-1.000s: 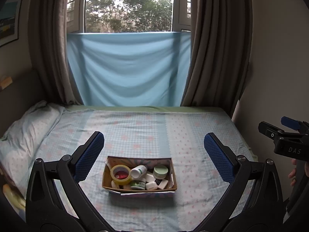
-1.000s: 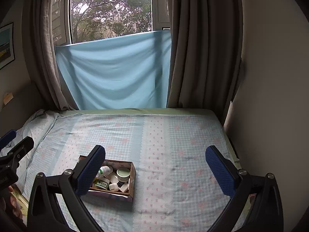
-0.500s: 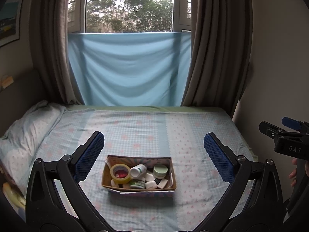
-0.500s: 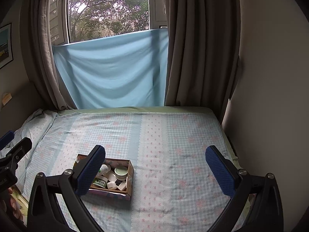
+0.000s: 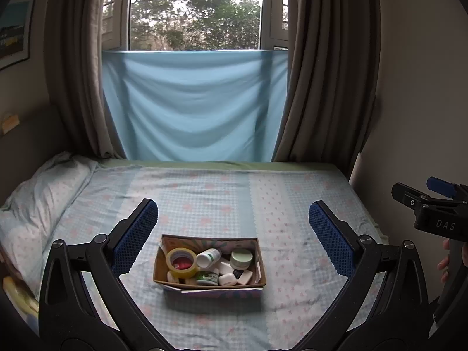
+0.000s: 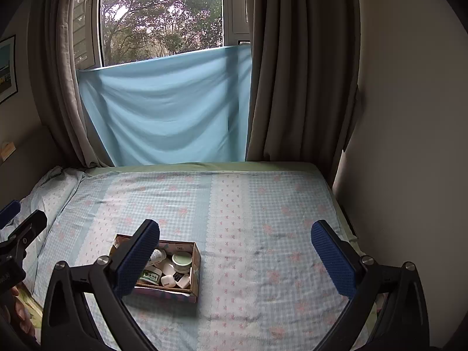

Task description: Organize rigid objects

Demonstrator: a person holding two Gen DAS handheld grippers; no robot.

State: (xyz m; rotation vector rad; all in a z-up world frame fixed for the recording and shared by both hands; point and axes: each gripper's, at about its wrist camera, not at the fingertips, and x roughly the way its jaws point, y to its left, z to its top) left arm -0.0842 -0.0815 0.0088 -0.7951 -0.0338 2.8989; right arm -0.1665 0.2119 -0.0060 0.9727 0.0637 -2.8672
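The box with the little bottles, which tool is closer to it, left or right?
Left, it seems. The left tool is aimed straight at the box, which lies between its open fingers. The right tool is off to the box's right, aimed at bare bedsheet.

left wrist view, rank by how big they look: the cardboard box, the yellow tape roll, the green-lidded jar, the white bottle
1. cardboard box, by far the largest
2. yellow tape roll
3. green-lidded jar and white bottle: these look much alike in size, so no firm order between them

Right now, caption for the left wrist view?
Open left tongs hover above a cardboard box of small containers and a tape roll on a bed.
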